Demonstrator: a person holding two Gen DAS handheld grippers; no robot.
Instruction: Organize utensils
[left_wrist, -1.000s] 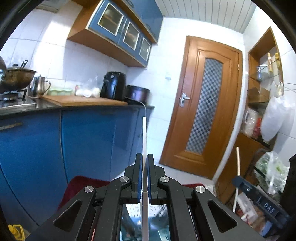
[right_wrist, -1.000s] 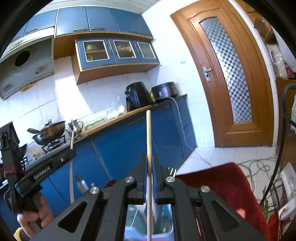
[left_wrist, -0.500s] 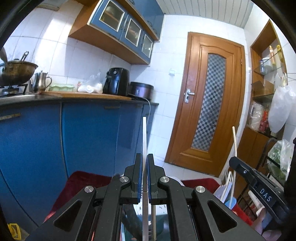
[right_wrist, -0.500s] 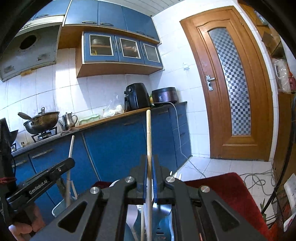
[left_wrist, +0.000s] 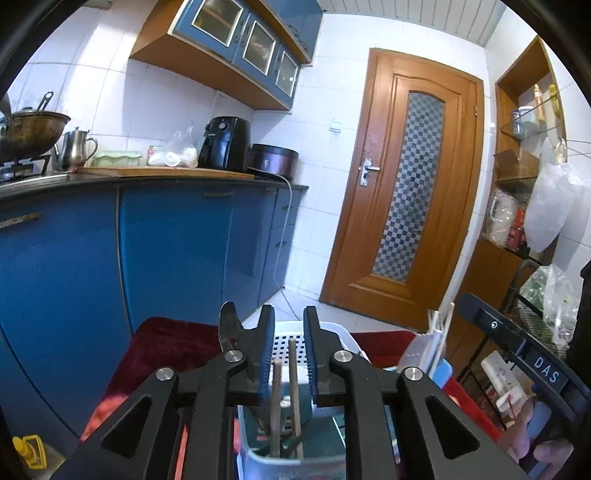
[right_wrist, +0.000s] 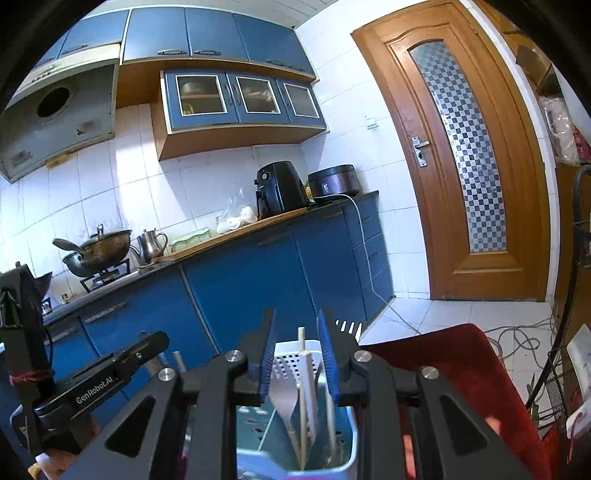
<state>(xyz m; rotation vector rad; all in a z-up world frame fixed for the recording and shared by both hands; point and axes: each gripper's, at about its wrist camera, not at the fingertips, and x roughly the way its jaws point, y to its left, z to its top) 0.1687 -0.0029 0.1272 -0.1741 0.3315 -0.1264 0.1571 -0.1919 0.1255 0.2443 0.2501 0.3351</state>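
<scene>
My left gripper (left_wrist: 289, 326) is open and empty, just above a white perforated utensil holder (left_wrist: 284, 345). Two brown chopsticks (left_wrist: 293, 373) stand upright in the holder between the fingers. A scissor tip (left_wrist: 228, 323) pokes up to the left. My right gripper (right_wrist: 297, 334) is open and empty above the same holder (right_wrist: 291, 354), where a pale chopstick (right_wrist: 303, 365), a slotted spatula (right_wrist: 284, 376) and a fork (right_wrist: 349, 326) stand. The right gripper's body (left_wrist: 517, 350) shows at the right of the left wrist view; the left one's body (right_wrist: 103, 373) shows at the left of the right wrist view.
The holder sits on a surface covered with a red cloth (right_wrist: 443, 354). Blue kitchen cabinets (left_wrist: 166, 251) with a counter, air fryer (left_wrist: 223, 142) and wok stand behind. A wooden door (left_wrist: 406, 192) is further back. Cables (right_wrist: 517, 339) lie on the tiled floor.
Both grippers have lowered toward the holder and opened. Each has let go of the chopstick it held, and the chopsticks now stand in the holder.
</scene>
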